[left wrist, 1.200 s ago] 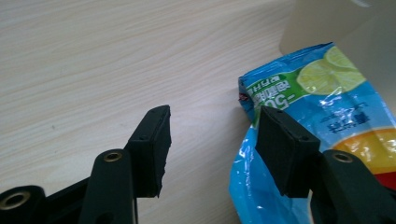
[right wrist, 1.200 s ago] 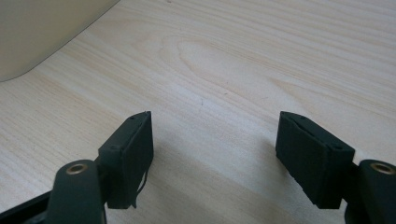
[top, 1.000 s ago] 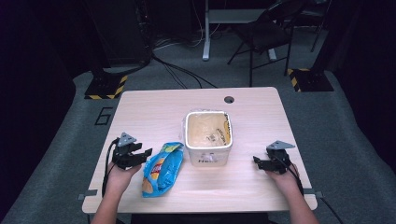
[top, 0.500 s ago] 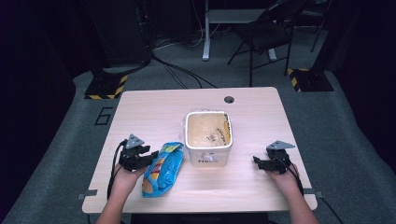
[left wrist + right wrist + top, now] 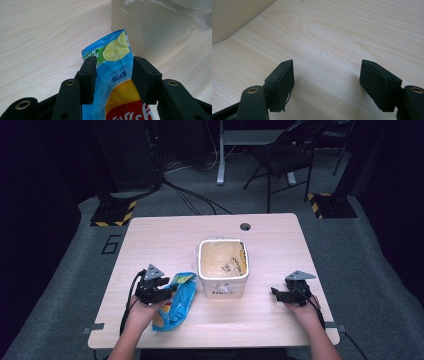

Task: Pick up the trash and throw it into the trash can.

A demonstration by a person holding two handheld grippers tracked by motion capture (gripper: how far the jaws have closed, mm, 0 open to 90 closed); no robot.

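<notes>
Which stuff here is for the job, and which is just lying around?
For the job:
- chip bag, between the jaws of the left gripper, which have just been closing on it
- tub, open, right beside the bag

Just there:
- right gripper, open over bare table
- chair and cables on the floor behind

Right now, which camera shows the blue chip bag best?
The left gripper view: the bag sits close up between the claw's pads, lime picture and print readable. The high view shows it small beside the tub.
</notes>
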